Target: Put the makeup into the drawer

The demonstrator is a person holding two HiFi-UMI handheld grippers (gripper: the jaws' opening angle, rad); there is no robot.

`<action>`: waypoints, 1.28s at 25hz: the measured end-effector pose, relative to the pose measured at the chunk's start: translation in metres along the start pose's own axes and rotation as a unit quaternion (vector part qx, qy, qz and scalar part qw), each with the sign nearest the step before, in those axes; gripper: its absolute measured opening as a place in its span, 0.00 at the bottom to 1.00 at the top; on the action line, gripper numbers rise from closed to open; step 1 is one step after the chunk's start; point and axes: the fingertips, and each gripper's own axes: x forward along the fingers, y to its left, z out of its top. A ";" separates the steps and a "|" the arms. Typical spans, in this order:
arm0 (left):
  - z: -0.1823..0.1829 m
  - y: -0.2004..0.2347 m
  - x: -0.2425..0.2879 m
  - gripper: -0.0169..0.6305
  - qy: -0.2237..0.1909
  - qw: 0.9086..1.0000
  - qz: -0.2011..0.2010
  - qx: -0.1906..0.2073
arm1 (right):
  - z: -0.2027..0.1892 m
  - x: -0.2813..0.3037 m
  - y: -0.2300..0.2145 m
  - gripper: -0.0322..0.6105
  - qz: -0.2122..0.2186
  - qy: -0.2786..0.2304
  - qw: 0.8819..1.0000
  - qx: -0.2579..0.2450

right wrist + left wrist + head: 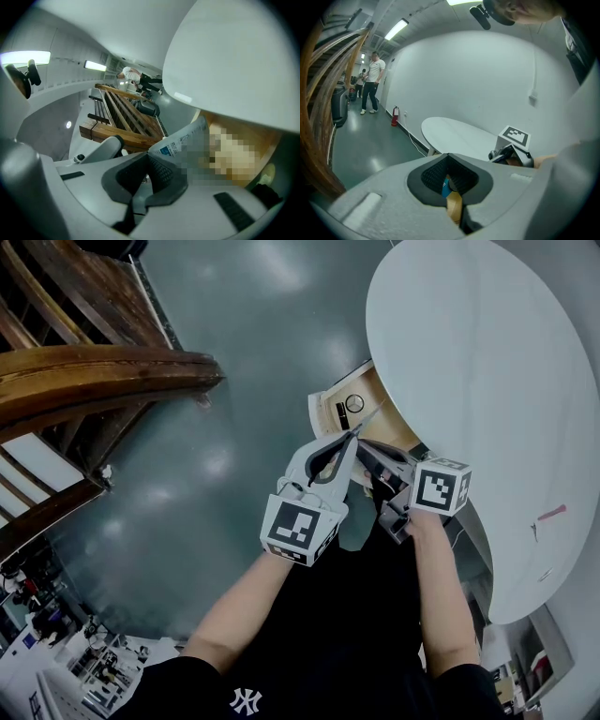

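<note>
One sachet [186, 138], lengthwise toward drawer [381, 390]

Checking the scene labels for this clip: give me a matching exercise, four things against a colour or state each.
Things:
1 table
2 drawer
3 right gripper
4 railing

Colour or state:
a pulled open
b dark brown wood
c white
d jaws shut

Pairs: 1-c, 2-a, 3-d, 4-b

Black T-shirt [356, 634], grey left gripper [354, 434]
</note>
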 end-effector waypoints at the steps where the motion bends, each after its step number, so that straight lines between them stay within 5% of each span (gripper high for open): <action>1: 0.000 0.000 0.003 0.04 0.000 1.000 -0.001 0.000 | 0.002 -0.001 -0.005 0.07 -0.011 -0.003 1.000 0.000; 10: -0.005 0.000 0.020 0.04 0.002 1.000 -0.005 0.001 | 0.017 -0.005 -0.035 0.07 -0.054 -0.035 0.998 0.007; 13: -0.007 0.001 0.024 0.04 0.002 1.000 -0.005 0.001 | 0.018 -0.008 -0.054 0.08 -0.099 -0.042 0.994 -0.004; 17: -0.010 0.000 0.029 0.04 0.004 1.000 -0.007 -0.001 | 0.008 -0.013 -0.071 0.23 -0.148 -0.014 0.989 -0.026; 22: -0.002 -0.003 0.025 0.04 0.006 1.000 -0.010 -0.003 | -0.002 -0.020 -0.068 0.23 -0.210 0.013 0.975 -0.075; 27: 0.009 -0.014 0.015 0.04 0.004 1.000 -0.017 0.001 | 0.003 -0.035 -0.043 0.10 -0.216 -0.013 0.971 -0.104; 32: 0.024 -0.027 0.001 0.04 -0.001 1.000 -0.029 0.007 | 0.013 -0.049 -0.009 0.08 -0.212 -0.044 0.967 -0.133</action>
